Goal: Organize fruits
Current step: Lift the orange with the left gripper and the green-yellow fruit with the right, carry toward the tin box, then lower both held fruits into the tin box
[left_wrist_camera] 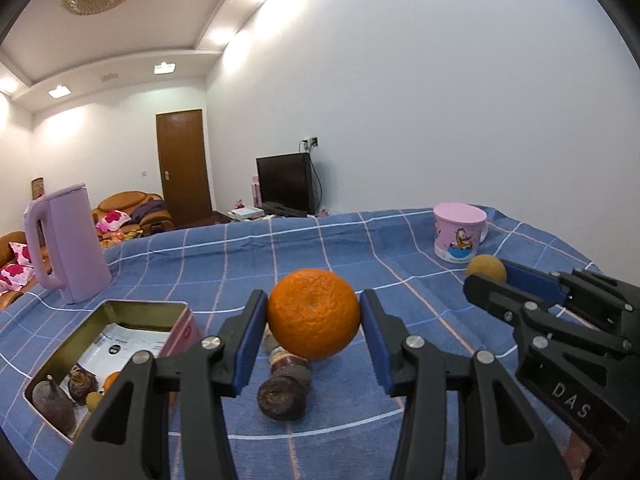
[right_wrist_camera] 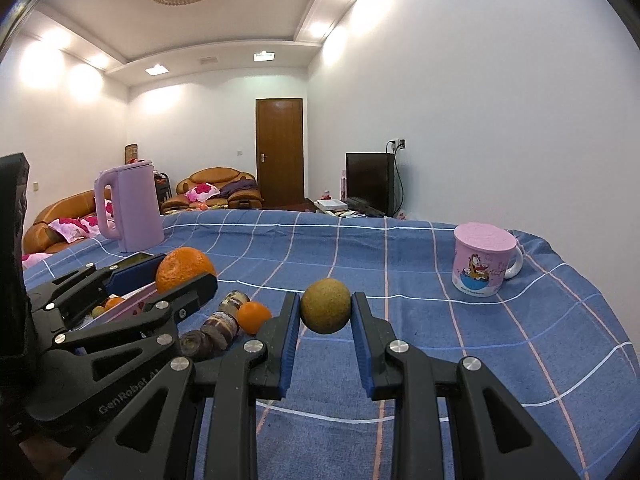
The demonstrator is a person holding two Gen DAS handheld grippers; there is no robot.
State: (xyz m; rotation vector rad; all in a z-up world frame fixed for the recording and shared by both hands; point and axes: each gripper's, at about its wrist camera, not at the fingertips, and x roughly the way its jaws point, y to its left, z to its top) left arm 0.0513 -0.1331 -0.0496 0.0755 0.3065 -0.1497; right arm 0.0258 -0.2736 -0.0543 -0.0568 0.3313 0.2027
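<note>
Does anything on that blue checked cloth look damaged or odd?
Nothing is spilled or broken. The dark wrinkled fruits lying beside the open metal tin look shrivelled, unlike the smooth orange held above them.

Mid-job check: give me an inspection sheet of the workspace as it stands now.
Surface: blue checked cloth, smooth where visible.
Job's things: orange held in the left tongs; brownish-green round fruit held in the right tongs; open tin holds several fruits; dark wrinkled fruits and a small orange lie on the cloth beside it.
Clutter: lilac kettle; pink lidded mug.
Grippers: both shut on fruit, raised off the cloth.
Cables: one from the wall socket down behind the TV.
Surroundings: sofas, brown door, white walls.
</note>
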